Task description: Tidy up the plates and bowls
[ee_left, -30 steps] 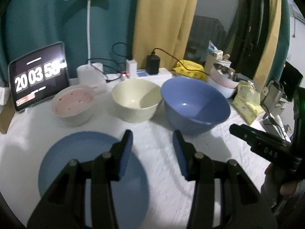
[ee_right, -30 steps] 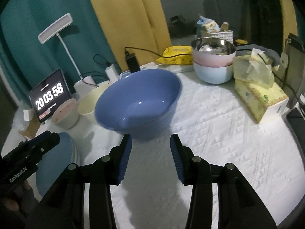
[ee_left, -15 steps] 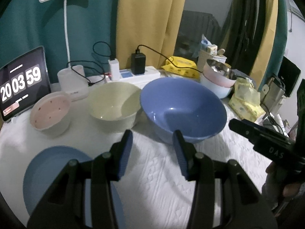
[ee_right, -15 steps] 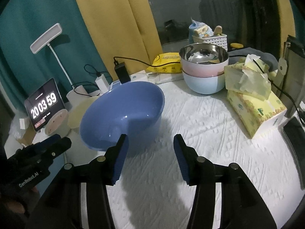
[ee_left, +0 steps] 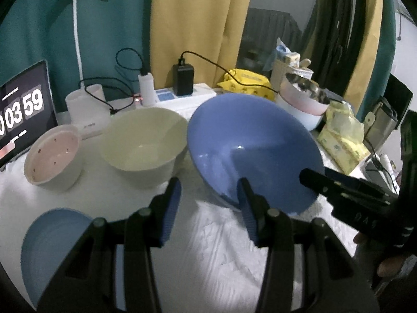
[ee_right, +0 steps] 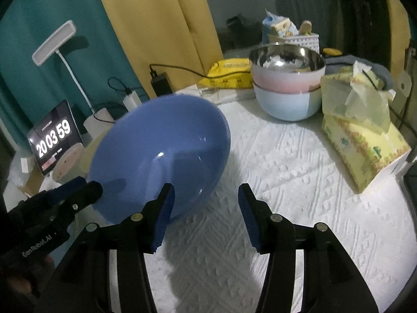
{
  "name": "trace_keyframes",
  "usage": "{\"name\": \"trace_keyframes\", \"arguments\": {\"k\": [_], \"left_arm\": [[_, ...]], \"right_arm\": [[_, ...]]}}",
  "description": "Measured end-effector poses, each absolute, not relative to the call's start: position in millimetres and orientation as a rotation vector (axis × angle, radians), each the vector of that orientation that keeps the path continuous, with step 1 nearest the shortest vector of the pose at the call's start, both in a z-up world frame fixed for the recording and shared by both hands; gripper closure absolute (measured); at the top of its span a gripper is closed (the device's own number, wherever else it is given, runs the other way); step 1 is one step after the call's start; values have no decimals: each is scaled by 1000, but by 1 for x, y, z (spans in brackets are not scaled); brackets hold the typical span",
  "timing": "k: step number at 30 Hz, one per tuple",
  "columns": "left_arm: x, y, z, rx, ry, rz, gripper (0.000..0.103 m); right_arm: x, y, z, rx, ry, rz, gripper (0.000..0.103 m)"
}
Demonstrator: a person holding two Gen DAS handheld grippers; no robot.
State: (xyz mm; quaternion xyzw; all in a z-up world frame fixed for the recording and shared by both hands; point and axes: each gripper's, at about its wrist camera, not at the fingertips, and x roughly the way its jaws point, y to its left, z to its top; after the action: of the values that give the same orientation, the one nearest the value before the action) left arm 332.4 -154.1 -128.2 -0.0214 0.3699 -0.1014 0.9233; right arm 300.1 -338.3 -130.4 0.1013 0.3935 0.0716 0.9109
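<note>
The blue bowl [ee_right: 159, 156] sits tilted on the table [ee_right: 299, 182], just ahead of both tools. The right tool [ee_right: 206, 198] is spread, its left finger at the rim. The left tool [ee_left: 211, 195] is spread and empty.

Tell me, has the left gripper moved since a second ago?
Yes. The left gripper has shifted right, off the blue plate and toward the big blue bowl.
</note>
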Motion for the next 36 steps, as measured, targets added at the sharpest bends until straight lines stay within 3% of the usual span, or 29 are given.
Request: {"name": "trace_keyframes", "arguments": {"k": [7,9,11,13,15,16,36], "left_arm": [[338,-162,-137,11,754,-201,57],[338,-164,-139,22,742,-203,57],[337,-164,-139,26,730,-207,58],[337,-166,-139,34,729,-214,64],[336,-167,-139,36,730,-226,76],[335,-167,-138,38,729,-231,77],[290,-156,-118,14,696,-259,78]], "right_arm": [[303,-339,-145,215,837,132,50],[303,-340,-145,221,834,135,56],[303,-338,-145,217,833,135,72],[302,-337,-145,210,833,139,81],[301,-334,-144,202,828,138,83],[300,-333,-143,201,824,140,84],[259,-321,-111,186,791,124,84]]}}
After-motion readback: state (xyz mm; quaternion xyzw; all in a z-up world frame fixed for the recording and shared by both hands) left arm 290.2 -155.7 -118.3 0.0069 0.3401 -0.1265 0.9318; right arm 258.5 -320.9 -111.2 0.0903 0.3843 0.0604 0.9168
